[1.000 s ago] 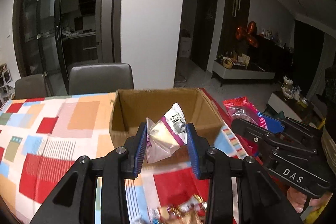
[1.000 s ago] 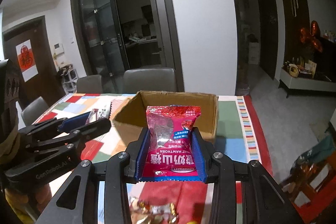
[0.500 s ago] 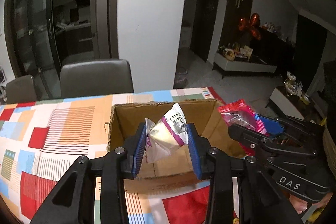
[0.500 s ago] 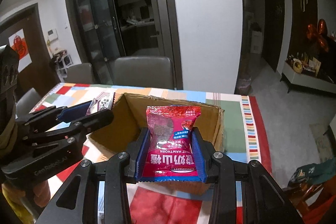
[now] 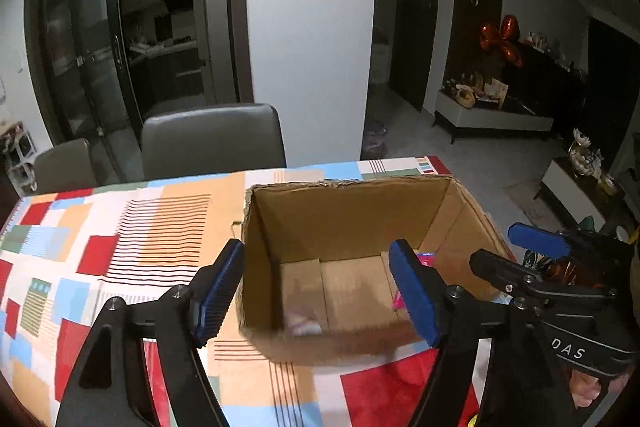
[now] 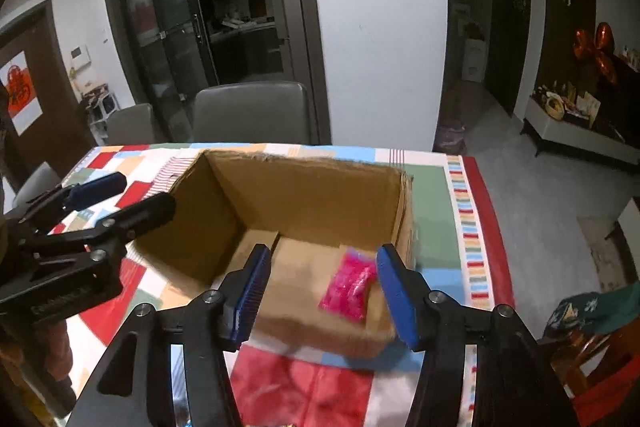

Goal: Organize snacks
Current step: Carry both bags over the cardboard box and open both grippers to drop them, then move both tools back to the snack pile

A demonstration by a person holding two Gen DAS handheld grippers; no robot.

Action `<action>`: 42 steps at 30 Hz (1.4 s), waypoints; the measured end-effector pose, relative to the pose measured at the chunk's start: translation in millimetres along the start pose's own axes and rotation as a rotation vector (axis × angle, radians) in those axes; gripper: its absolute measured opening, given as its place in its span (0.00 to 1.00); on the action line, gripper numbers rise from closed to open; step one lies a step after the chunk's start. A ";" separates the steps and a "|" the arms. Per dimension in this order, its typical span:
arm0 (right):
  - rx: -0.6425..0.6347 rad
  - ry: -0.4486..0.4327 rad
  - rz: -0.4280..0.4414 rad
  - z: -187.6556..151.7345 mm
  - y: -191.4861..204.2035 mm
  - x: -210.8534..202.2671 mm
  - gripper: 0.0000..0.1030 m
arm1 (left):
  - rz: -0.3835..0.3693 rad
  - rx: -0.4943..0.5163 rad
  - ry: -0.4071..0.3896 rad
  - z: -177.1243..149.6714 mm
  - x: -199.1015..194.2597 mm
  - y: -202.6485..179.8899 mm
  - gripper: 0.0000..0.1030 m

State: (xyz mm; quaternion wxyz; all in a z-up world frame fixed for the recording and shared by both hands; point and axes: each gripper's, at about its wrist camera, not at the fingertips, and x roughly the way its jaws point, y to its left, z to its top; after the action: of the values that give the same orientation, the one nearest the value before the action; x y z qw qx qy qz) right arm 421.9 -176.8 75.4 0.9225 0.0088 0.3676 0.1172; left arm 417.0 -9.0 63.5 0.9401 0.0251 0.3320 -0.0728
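An open cardboard box [image 5: 348, 211] stands on the patchwork tablecloth [image 5: 120, 235]. My left gripper [image 5: 316, 293] hovers over the box's near left corner, its jaws opening, with nothing between the blue pads. Below it a blurred white-and-purple snack packet [image 5: 302, 323] is on the box floor. My right gripper [image 6: 320, 291] hangs over the near right side, its jaws also opening and free of any object. A blurred pink snack packet [image 6: 350, 285] sits inside the box [image 6: 304, 195] beneath it. Each wrist view shows the other gripper beside the box: the left gripper [image 6: 146, 193] and the right gripper [image 5: 496, 245].
Two grey chairs [image 5: 212, 139] stand behind the far edge of the table. The tablecloth [image 6: 460, 227] ends close to the right of the box, with floor beyond. A hand [image 5: 588, 387] holds the right gripper. A low cabinet [image 6: 580, 135] lines the far wall.
Both grippers moved forward over the box and spread their jaws. The white-and-purple packet left the left gripper and the pink packet left the right one; both are now in the box.
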 end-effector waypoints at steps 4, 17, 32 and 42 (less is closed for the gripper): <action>-0.003 -0.025 0.012 -17.8 1.6 -20.7 0.55 | 0.014 0.013 -0.037 -13.4 -28.1 -7.6 0.77; 0.051 -0.135 0.043 -78.3 -0.5 -94.8 0.55 | -0.053 0.032 -0.128 -73.8 -110.9 -33.7 0.87; 0.007 -0.113 0.019 -157.4 9.2 -115.9 0.55 | -0.047 0.055 -0.068 -158.1 -130.1 -51.0 0.90; 0.032 -0.022 0.016 -198.0 0.8 -97.6 0.55 | -0.081 0.057 0.030 -200.2 -111.9 -62.7 0.90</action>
State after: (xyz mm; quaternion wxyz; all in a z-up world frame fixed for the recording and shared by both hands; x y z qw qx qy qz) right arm 218.5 -211.6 -2.9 0.9252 0.0278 0.3592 0.1188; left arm 197.1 -38.4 -21.9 0.9303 0.0397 0.3444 -0.1196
